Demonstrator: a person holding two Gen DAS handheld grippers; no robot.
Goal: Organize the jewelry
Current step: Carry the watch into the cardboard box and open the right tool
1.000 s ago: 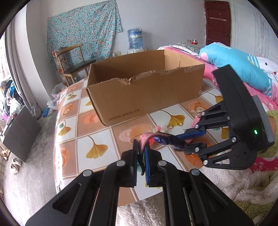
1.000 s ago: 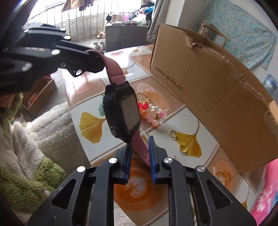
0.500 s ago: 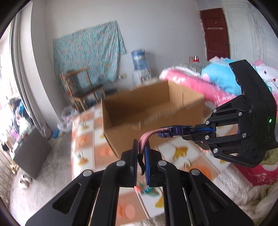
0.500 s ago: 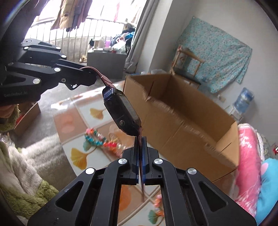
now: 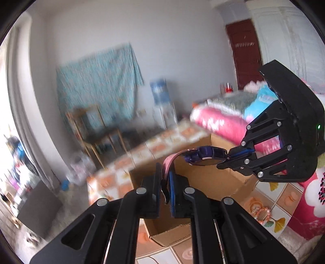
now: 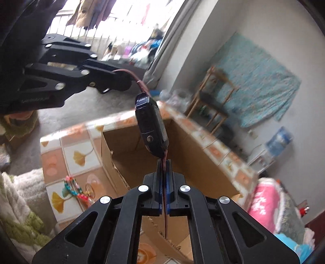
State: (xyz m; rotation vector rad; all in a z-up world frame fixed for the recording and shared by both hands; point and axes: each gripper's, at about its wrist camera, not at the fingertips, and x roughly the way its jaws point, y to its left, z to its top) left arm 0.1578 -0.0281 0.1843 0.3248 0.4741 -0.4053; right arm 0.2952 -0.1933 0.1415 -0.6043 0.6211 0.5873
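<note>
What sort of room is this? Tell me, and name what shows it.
Most likely a bedroom in a home: a bed with pink bedding, a wooden chair, a water jug and a door.

A wooden chair (image 6: 211, 101) stands before a hanging floral cloth (image 6: 256, 81).

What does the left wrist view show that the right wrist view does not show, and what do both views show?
Only the left wrist view shows the dark red door and the right gripper from outside.

Only the right wrist view shows the bright window with hanging clothes, the colourful bead bracelets on the tiled tabletop, and the left gripper from outside.

Both show the pink-strapped dark watch, held at each strap end, above the open cardboard box.
</note>
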